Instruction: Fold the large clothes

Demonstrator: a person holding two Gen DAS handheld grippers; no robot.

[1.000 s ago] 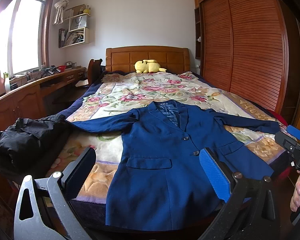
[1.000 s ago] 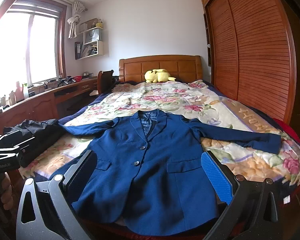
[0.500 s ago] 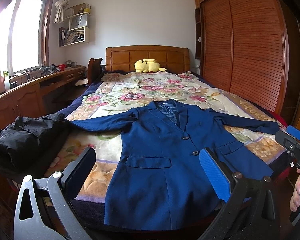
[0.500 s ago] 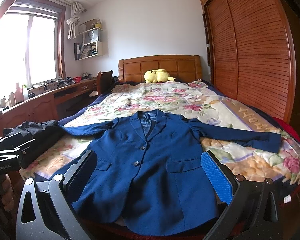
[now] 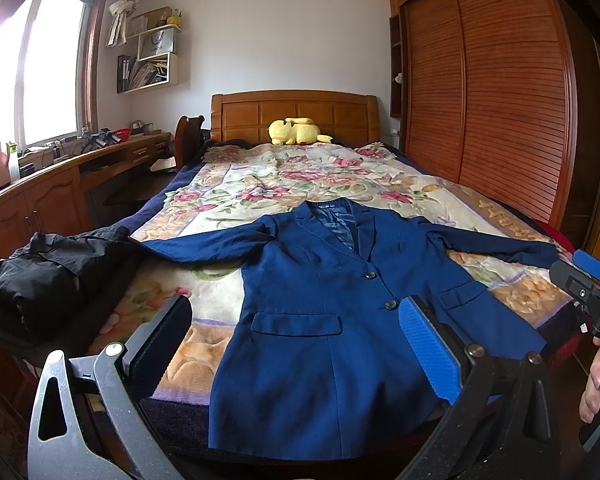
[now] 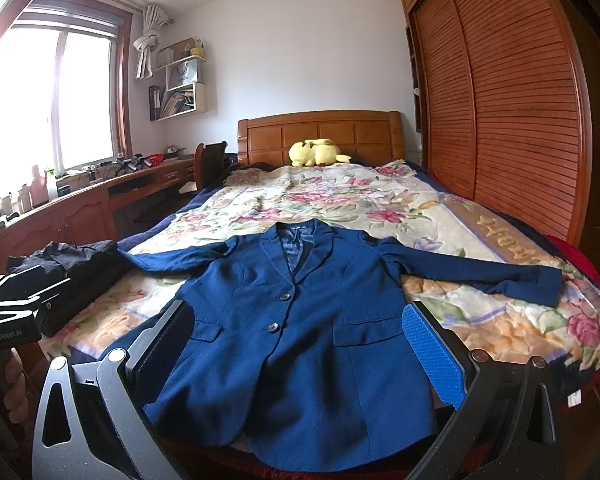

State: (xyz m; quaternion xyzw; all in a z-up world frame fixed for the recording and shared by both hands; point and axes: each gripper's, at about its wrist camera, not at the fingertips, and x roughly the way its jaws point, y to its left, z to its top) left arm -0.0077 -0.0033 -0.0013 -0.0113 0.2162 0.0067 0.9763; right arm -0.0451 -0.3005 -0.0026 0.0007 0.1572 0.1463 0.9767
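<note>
Nothing has shifted noticeably since earlier: both tongs, left and right, hover spread wide, empty, above the hem. Navy-blue buttoned blazer lies flat, sleeves outstretched, on the floral-blanketed bed.

Blazer's left cuff behind black clothes
</note>
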